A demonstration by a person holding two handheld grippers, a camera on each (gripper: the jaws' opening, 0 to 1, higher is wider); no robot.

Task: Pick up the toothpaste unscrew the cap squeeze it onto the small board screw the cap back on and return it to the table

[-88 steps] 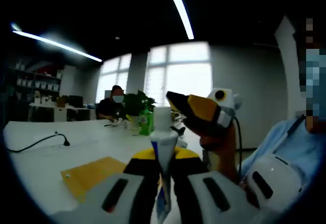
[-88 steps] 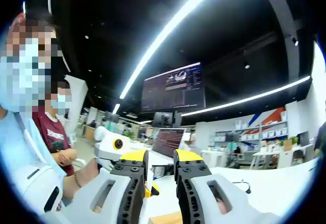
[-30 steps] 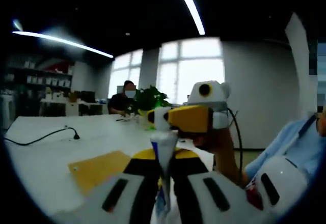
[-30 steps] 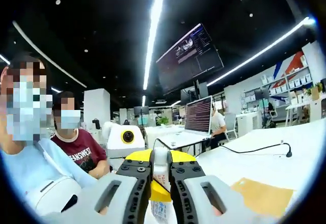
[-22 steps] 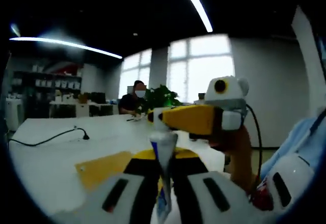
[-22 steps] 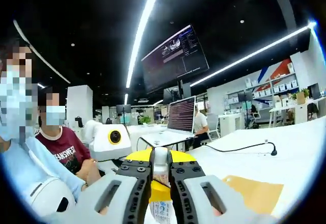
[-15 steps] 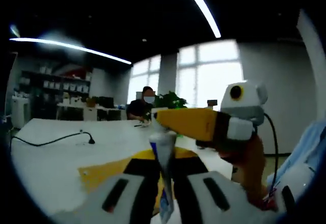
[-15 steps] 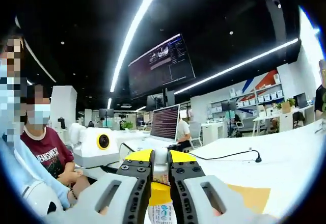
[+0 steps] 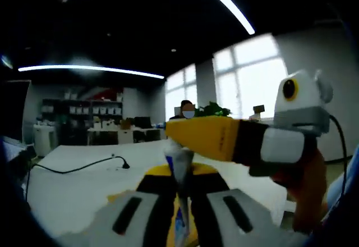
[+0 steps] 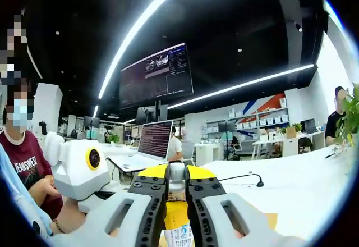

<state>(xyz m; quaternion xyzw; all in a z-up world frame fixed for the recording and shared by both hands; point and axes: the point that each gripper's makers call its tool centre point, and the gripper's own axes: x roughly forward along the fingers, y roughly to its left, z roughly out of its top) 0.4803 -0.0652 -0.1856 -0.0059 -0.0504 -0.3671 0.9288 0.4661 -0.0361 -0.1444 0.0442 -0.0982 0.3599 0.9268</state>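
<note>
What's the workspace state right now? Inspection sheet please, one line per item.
Surface: white table, mostly bare.
Job's things: toothpaste tube upright in the left claw; its cap sits between the right claw's jaws; yellow board flat on the table.
Clutter: nothing seen near the tube.
Grippers: left claw shut on the tube body; right claw shut on the cap, reaching in from the right in the left gripper view.
Cables: black cable lying across the table.
Surroundings: open office, laptop, hanging screen, plant, seated people.
</note>
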